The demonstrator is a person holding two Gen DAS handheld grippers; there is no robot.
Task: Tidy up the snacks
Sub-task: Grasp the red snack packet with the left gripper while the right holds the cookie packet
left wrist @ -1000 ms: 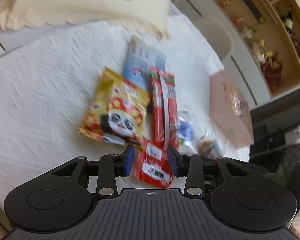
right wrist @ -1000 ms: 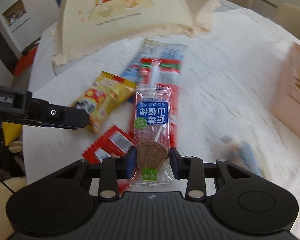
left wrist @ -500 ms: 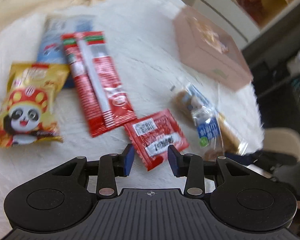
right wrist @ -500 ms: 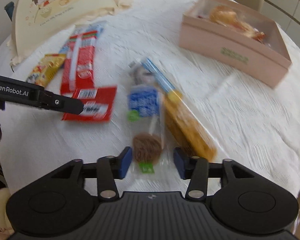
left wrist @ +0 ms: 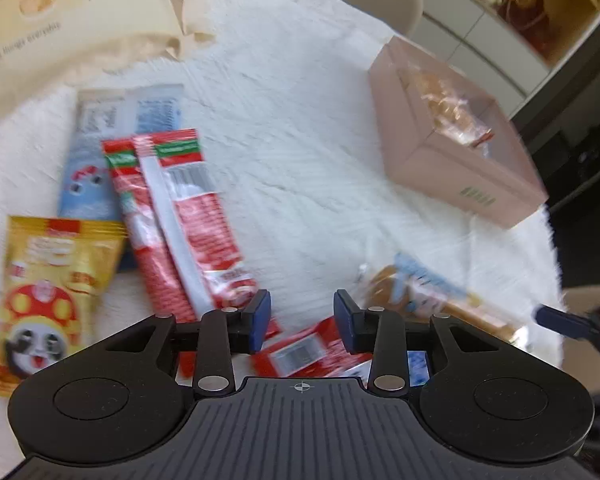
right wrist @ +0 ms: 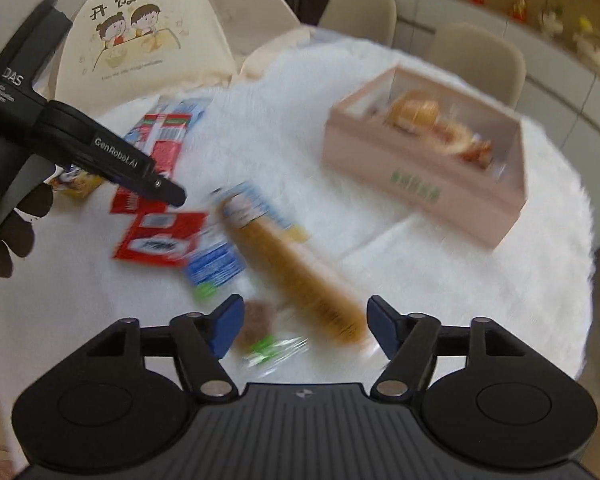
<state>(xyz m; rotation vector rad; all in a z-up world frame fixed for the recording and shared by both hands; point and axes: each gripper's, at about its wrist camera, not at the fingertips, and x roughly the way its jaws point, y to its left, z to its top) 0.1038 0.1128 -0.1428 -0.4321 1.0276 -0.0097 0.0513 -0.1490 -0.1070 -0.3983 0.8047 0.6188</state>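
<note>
White-clothed counter (right wrist: pixel 440 280) bearing scattered snacks: small red packet (right wrist: pixel 160 240), blue-labelled lollipop (right wrist: pixel 236 280), long tan biscuit pack (right wrist: pixel 300 272); pink box (right wrist: pixel 424 168) far right. Left hand-held gripper (left wrist: pixel 302 320) and right hand-held gripper (right wrist: pixel 304 324) both released, empty.

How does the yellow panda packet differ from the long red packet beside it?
The yellow panda packet is short and wide; the long red packet is narrow and long. The panda packet shows a cartoon face; the red one has a white stripe and barcode. Both lie flat on the white tablecloth.
</note>
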